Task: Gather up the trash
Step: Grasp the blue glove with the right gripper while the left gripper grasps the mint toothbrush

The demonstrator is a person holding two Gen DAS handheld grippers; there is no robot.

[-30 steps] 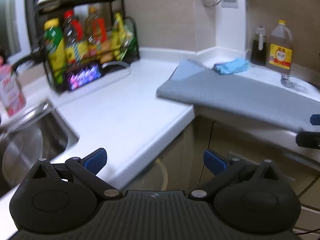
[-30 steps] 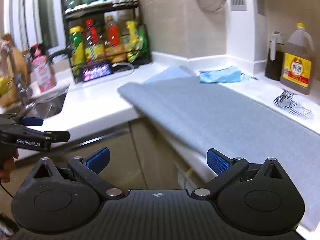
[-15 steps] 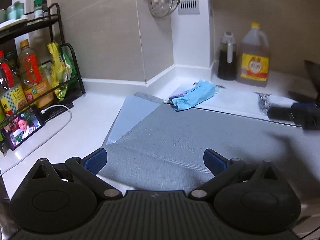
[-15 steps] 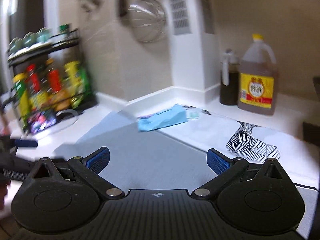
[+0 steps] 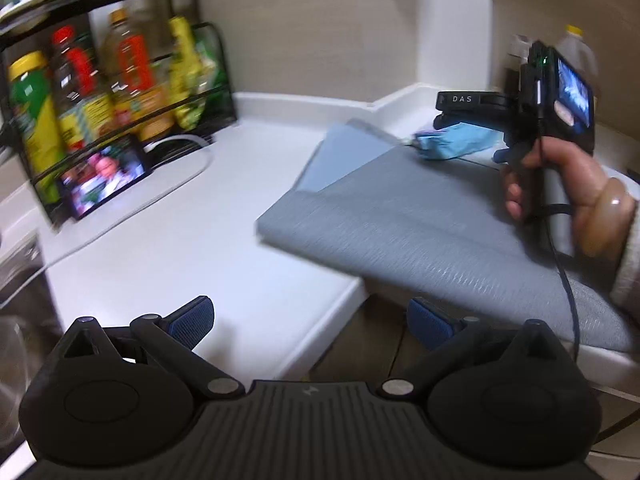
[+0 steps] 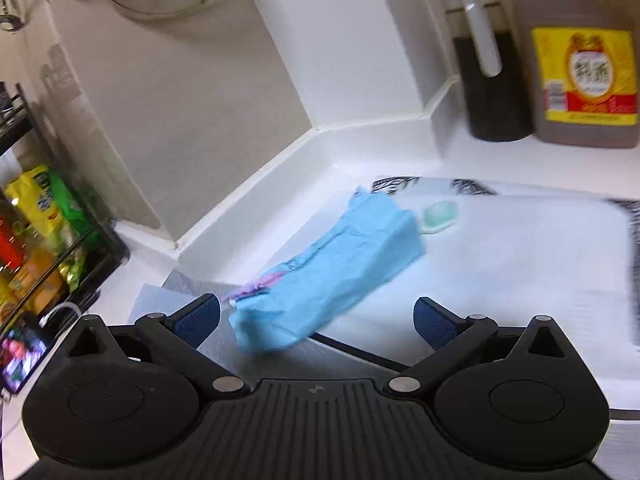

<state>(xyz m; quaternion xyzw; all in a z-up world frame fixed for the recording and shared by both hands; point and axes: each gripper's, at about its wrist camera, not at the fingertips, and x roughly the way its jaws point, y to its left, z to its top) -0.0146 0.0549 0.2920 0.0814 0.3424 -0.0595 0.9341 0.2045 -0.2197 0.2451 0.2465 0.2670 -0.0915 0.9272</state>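
A crumpled light-blue wrapper (image 6: 332, 276) lies on the white counter by the corner, with a small pale green piece (image 6: 438, 216) just behind it. My right gripper (image 6: 316, 320) is open, its near end lying between the jaws, apart from the pads. In the left wrist view the wrapper (image 5: 456, 144) shows under the right gripper's fingers (image 5: 460, 100). My left gripper (image 5: 310, 320) is open and empty, hanging over the counter's front edge.
A grey mat (image 5: 420, 220) covers the counter. A black rack of bottles (image 5: 100, 92) and a lit phone (image 5: 104, 180) stand at left. A dark sauce bottle (image 6: 488, 68) and an oil jug (image 6: 580, 60) stand at back right. A white patterned sheet (image 6: 520, 260) lies beside the wrapper.
My right gripper has moved forward and down over the blue wrapper. My left gripper has pulled back and swung left toward the rack. Both stay open.
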